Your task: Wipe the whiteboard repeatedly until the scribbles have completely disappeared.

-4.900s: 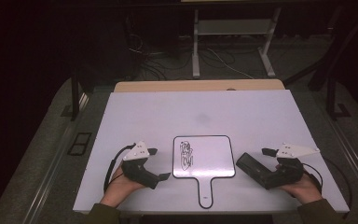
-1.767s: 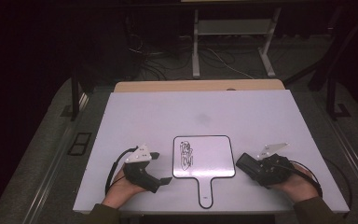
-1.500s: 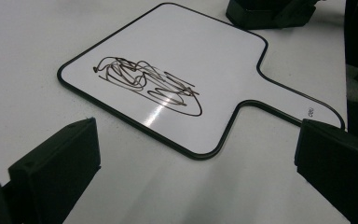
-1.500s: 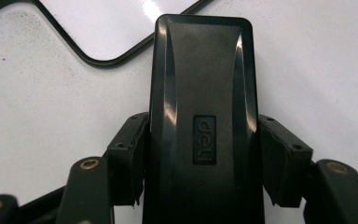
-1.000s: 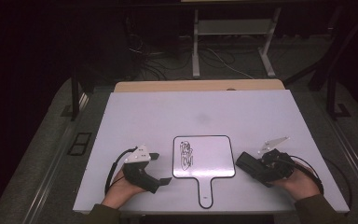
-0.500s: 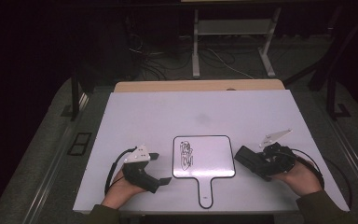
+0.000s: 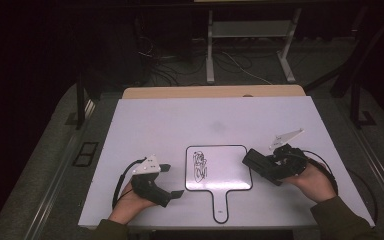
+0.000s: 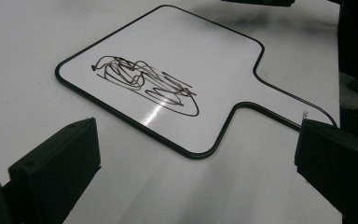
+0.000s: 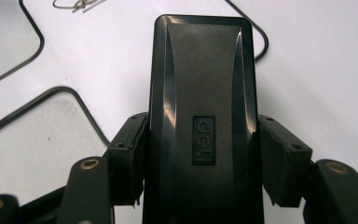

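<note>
Gripping black eraser [image 9: 200,121] beside scribbled whiteboard [image 7: 225,170]

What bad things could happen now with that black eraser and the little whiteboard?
The whiteboard lies loose on the table, and the left gripper waits open beside it, not touching. If the right gripper rubs the eraser across the scribble, the board might slide. The jaws pinch only the eraser's near end, so hard pressing could twist it.

2 black plastic hand-held grippers are seen, the left gripper [image 7: 167,180] and the right gripper [image 7: 254,161], each topped by a pale grey three-cornered plate and trailed by a black cable. Blocky black jaws with brass-coloured screw holes are shown in the right gripper view, and dark olive sleeves [image 7: 342,220] are worn.
</note>
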{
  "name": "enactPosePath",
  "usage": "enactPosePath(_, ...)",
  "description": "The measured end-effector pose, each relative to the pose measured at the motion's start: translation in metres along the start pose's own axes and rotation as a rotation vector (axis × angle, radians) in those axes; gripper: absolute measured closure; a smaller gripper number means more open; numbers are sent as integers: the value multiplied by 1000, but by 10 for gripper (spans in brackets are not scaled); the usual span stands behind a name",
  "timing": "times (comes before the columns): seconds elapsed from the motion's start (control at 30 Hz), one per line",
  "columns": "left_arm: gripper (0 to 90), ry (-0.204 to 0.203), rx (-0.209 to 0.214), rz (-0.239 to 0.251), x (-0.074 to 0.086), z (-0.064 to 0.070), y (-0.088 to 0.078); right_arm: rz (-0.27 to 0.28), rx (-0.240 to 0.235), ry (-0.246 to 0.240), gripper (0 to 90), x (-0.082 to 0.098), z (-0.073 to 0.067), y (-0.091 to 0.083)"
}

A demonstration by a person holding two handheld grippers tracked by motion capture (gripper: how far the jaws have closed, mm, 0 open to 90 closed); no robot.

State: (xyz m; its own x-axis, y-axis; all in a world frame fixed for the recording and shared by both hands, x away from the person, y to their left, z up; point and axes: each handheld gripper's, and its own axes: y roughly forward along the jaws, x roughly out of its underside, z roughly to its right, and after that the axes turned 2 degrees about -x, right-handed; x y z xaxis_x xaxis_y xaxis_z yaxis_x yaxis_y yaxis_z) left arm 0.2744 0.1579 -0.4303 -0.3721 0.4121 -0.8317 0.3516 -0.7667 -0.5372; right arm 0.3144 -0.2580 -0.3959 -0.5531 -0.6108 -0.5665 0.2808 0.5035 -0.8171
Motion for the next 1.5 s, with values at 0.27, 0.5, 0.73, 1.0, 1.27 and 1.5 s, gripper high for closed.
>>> enactPosePath(0.27,0,10,-20,-7,0,0,0,3,-6,-44,386,-17,-5,9)
enactPosePath(0.5,0,12,-19,-9,1,0,0,8,-20,-72,386,-36,-11,19)
enactPosePath(0.73,0,7,-13,-11,2,2,3,10,-30,-92,386,-53,-16,31)
enactPosePath(1.0,0,7,-14,-6,2,2,2,7,-50,-127,386,-75,-21,47)
enactPosePath(1.27,0,3,-18,2,2,2,2,-6,-46,-162,386,-95,-29,66)
enactPosePath(1.5,0,6,-18,7,2,1,1,-26,-47,-192,386,-113,-34,86)
